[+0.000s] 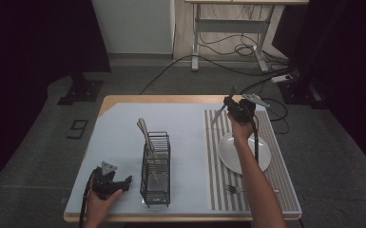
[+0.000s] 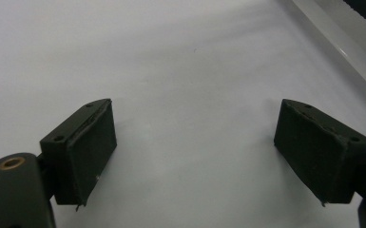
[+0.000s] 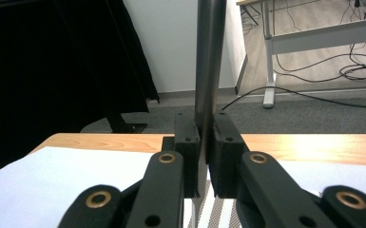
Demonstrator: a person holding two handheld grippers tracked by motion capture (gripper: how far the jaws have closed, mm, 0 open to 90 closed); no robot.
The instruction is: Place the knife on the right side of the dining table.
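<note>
In the high view, the tabletop (image 1: 123,99) fills the middle of the frame, its wooden edge bare along the top and lower left. A pale sheet (image 1: 119,147) covers most of it, with a striped mat (image 1: 216,156) on the right half. A wire caddy (image 1: 155,168) stands at centre, wooden utensils (image 1: 146,135) leaning out of it toward the upper left. Open sheet lies to the left of the caddy and between the caddy and the mat. A white plate (image 1: 228,149) sits on the mat, and a fork (image 1: 235,189) lies below it near the lower edge. The left gripper (image 1: 121,184) rests at the lower left, near the tabletop's front edge and just beside the caddy. The right gripper (image 1: 230,103) is raised over the mat's upper edge, holding a knife (image 1: 220,114) whose long axis runs diagonally, blade toward the lower left, handle toward the upper right.

In the left gripper view, the left gripper (image 2: 195,152) stands wide apart with nothing between its jaws, bare sheet (image 2: 180,61) beneath, and the caddy's base rim at the upper right corner.

In the right gripper view, the right gripper (image 3: 204,156) is closed tightly on the knife (image 3: 209,57), which stands upright through the frame's centre, its tip pointing down toward the striped mat (image 3: 218,213) and its handle rising out of the top. The tabletop's far edge (image 3: 313,147) crosses behind.
</note>
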